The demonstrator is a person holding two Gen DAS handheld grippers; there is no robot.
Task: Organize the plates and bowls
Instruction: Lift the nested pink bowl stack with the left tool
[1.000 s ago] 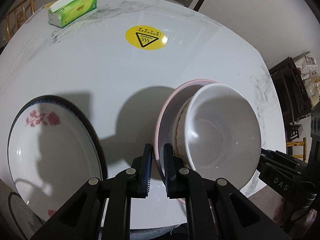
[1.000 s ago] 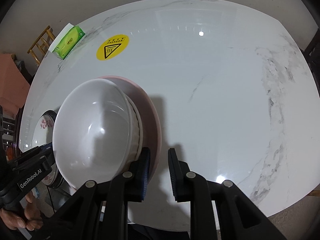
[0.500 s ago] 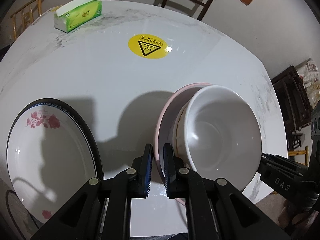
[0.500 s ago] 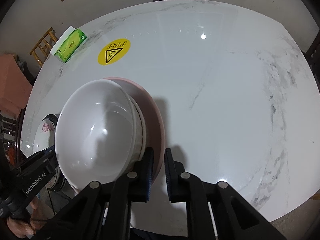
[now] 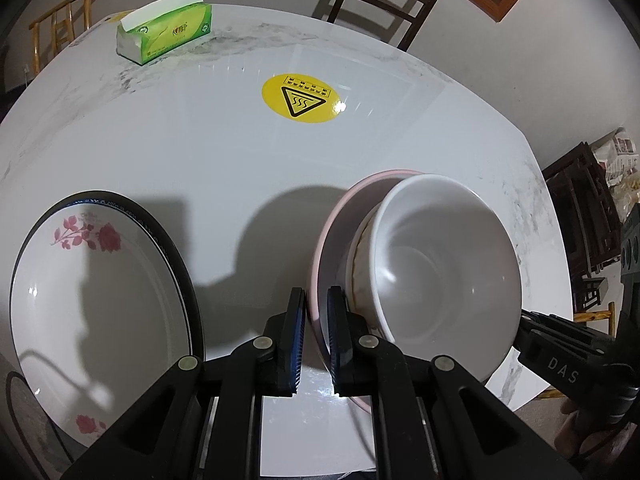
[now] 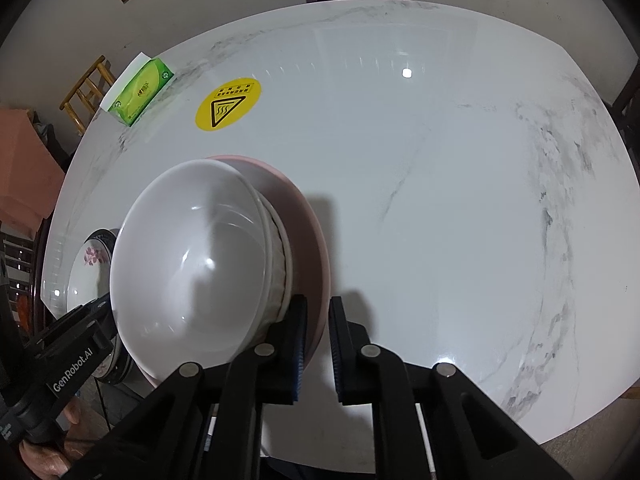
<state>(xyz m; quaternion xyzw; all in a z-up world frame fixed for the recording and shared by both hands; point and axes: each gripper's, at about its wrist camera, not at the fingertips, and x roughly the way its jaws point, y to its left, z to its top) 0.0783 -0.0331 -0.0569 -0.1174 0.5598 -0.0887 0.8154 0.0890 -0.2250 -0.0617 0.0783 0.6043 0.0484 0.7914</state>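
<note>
While both of your grippers are pinching opposite edges of the pink plate (image 5: pixel 332 240), a white bowl (image 5: pixel 444 264) is sitting nested in a second, ribbed bowl (image 5: pixel 358 256) on top of it. Your left gripper (image 5: pixel 317 336) is clamping the plate's left rim between its blue-lined fingers (image 5: pixel 297 332), pressed nearly together on the thin edge. Your right gripper (image 6: pixel 318 344) is doing the same on the plate's right rim, its jaws narrowed onto the pink edge. You are holding this stack over the near part of the white marble table (image 6: pixel 440 184), the plate looking tilted in both views; whether it is touching the tabletop cannot be told. To the left of the stack, a rose-patterned plate (image 5: pixel 96 304) with a dark rim is resting on the table near its edge. Farther back, a round yellow warning sticker (image 5: pixel 301 98) is lying on the tabletop, and a green tissue box (image 5: pixel 166 34) is standing near the far-left edge, with wooden chairs (image 5: pixel 384 0) waiting beyond.
</note>
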